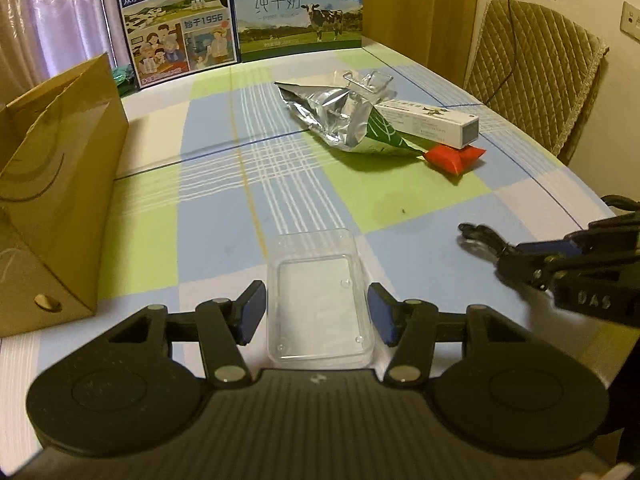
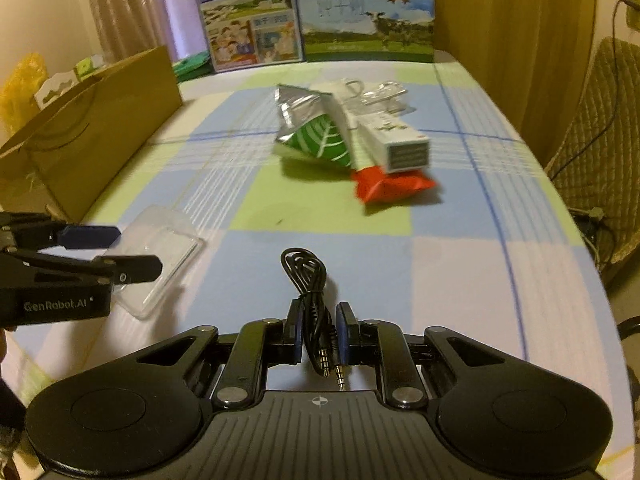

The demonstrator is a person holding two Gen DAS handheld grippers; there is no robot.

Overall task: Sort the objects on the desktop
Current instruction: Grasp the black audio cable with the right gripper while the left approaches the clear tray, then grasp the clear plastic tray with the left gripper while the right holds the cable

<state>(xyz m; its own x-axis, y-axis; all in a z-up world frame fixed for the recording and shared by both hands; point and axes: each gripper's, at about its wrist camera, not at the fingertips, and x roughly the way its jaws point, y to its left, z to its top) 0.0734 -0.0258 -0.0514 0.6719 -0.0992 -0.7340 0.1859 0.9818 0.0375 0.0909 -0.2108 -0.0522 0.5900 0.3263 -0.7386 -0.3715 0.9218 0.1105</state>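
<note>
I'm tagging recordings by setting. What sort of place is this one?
Most likely a home, perhaps a dining room: a table under a checked cloth, two milk cartons against a curtained window, a padded chair, and snack wrappers among the clutter.

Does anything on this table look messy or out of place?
Yes. A torn-open silver and green foil bag lies crumpled mid-table, and a white carton rests askew across it and a red packet, so the three form a jumbled heap rather than lying separately.
</note>
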